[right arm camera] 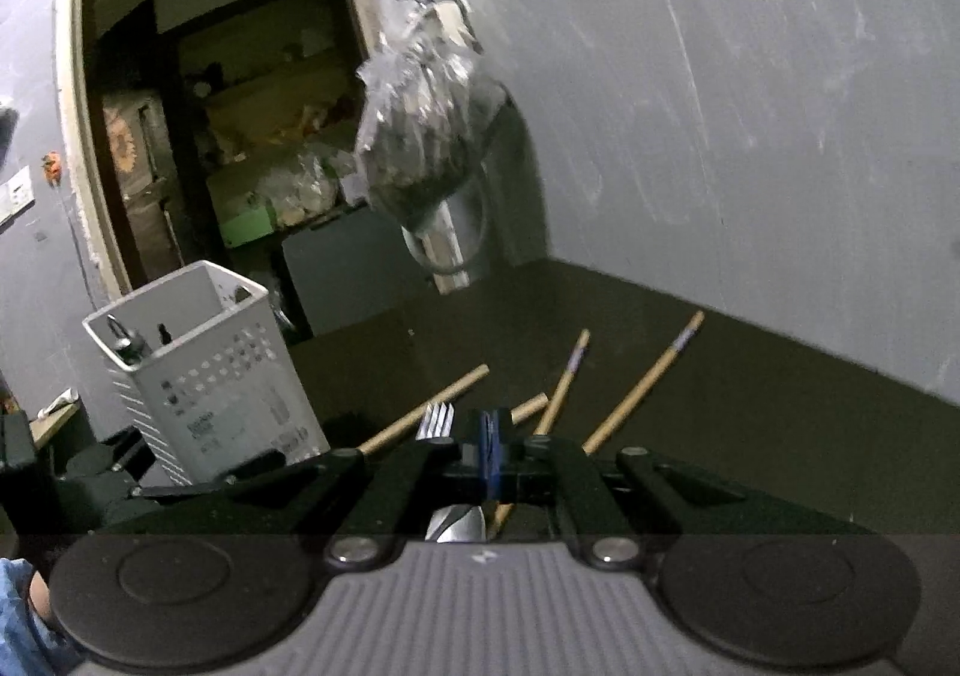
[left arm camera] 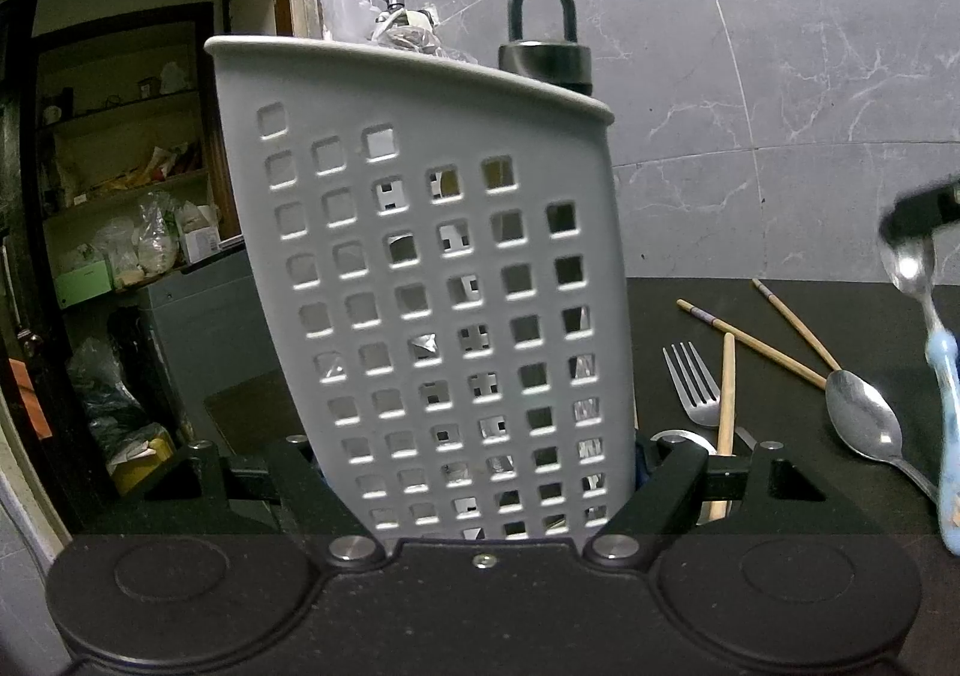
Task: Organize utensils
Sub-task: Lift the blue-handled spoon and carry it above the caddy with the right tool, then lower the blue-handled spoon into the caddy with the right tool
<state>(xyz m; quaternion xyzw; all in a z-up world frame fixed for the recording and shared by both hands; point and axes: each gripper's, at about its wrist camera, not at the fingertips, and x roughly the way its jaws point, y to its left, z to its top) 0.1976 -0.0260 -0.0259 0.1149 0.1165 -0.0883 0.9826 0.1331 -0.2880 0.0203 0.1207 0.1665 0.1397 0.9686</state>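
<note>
My left gripper (left arm camera: 480, 466) is shut on a grey perforated utensil holder (left arm camera: 444, 280), which stands upright and fills the left wrist view. A black loop-topped object (left arm camera: 543, 46) pokes up above its rim. On the dark counter to its right lie a fork (left arm camera: 690, 388), a metal spoon (left arm camera: 864, 418) and several wooden chopsticks (left arm camera: 756, 343). At the far right, my right gripper (left arm camera: 924, 208) is shut on a blue-handled spoon (left arm camera: 945, 424) that hangs down from its bowl. In the right wrist view the gripper (right arm camera: 492, 436) is shut above the fork (right arm camera: 435, 418) and chopsticks (right arm camera: 642, 382); the holder (right arm camera: 210, 376) stands to the left.
A grey marble wall (left arm camera: 780, 76) closes off the back of the dark counter (right arm camera: 750, 406). A filled plastic bag (right arm camera: 420, 124) hangs on the wall near the corner. An open doorway (right arm camera: 210, 106) at the left leads to cluttered shelves.
</note>
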